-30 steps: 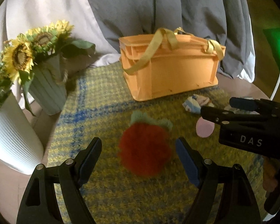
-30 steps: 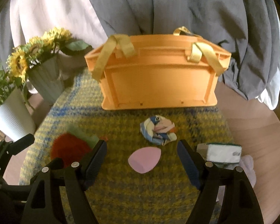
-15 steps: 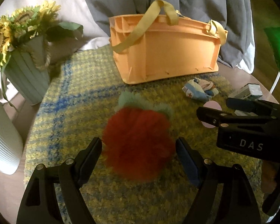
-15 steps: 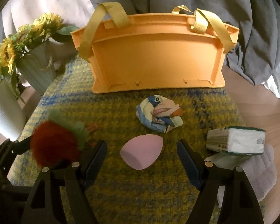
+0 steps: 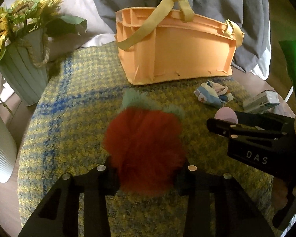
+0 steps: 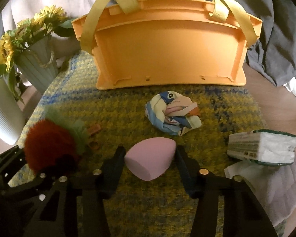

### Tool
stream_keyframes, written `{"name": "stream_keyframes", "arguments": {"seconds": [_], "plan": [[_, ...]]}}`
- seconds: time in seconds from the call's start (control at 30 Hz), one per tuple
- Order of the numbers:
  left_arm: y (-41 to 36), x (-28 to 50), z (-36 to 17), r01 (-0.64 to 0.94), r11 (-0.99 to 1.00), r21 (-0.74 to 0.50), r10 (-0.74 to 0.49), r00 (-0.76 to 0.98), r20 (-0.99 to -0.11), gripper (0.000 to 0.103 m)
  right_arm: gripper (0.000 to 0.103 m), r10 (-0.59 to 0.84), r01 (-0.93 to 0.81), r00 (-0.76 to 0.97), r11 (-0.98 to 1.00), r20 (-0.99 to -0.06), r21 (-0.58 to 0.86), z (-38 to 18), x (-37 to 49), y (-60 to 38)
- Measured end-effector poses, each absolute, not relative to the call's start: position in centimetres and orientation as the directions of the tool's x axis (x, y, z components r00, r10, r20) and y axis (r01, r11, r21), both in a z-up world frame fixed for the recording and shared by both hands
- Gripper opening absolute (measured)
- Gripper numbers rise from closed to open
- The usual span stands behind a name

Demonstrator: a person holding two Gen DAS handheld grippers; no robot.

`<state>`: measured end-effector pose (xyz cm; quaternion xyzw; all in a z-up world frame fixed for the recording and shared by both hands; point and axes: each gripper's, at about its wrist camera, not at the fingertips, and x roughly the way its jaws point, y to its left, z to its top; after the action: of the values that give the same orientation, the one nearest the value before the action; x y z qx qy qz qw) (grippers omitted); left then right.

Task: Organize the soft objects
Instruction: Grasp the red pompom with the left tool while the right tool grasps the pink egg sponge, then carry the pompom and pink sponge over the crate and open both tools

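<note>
- the left hand-held gripper point(image 5: 146, 172) is closed in on the red fuzzy toy point(image 5: 144, 148), its fingers pressed into the fur on both sides; the pile bulges out ahead of the tips, so the hold looks snug rather than crushing.
- the right hand-held gripper point(image 6: 148, 163) is narrowed around the pink sponge point(image 6: 150, 160), pads touching or all but touching its flanks; whether it is truly pinched i cannot tell.
- each tool takes one soft thing at a time, likely so both can go together into the orange basket point(image 6: 167, 49), which stands straight ahead of both, open side up, handles raised.
- the toy's green tuft points away from the left hand-held gripper toward the basket, so its long axis runs along the fingers, which close across the narrower way.
- the sponge lies on its side, pointed end ahead and to the right of the right hand-held gripper, flat cut end nearest the camera; its long axis sits slightly askew to the fingers.
- ahead of the sponge and just short of the basket lies a rolled cloth bundle point(image 6: 172, 116); to the right, a tissue pack point(image 6: 261, 148).
- everything rests on a yellow woven mat point(image 6: 217, 106) over the bench.
</note>
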<state>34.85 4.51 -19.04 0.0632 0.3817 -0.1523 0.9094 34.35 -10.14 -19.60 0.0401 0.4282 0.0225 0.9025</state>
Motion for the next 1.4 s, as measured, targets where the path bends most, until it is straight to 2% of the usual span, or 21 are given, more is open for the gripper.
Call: {"name": "stream_keyframes", "arguments": {"seconds": [0.13, 0.53, 1.4], "plan": [[4.4, 34.6, -18.6, 0.320, 0.947, -0.011, -0.235, 0.671, -0.703, 0.037, 0.048, 0.081, -0.013, 0.634, 0.995, -0.769, 0.095, -19.5, 34.2, -10.2], [4.1, 33.1, -15.6, 0.304, 0.952, -0.016, -0.241, 0.720, -0.651, 0.036, 0.047, 0.087, -0.035, 0.689, 0.996, -0.719, 0.087, -16.2, 32.4, -10.4], [2.3, 29.6, -5.6, 0.287, 0.958, 0.000, -0.259, 0.864, -0.432, 0.036, 0.047, 0.097, -0.062, 0.861, 0.994, -0.499, 0.085, -5.6, 29.1, -11.9]]}}
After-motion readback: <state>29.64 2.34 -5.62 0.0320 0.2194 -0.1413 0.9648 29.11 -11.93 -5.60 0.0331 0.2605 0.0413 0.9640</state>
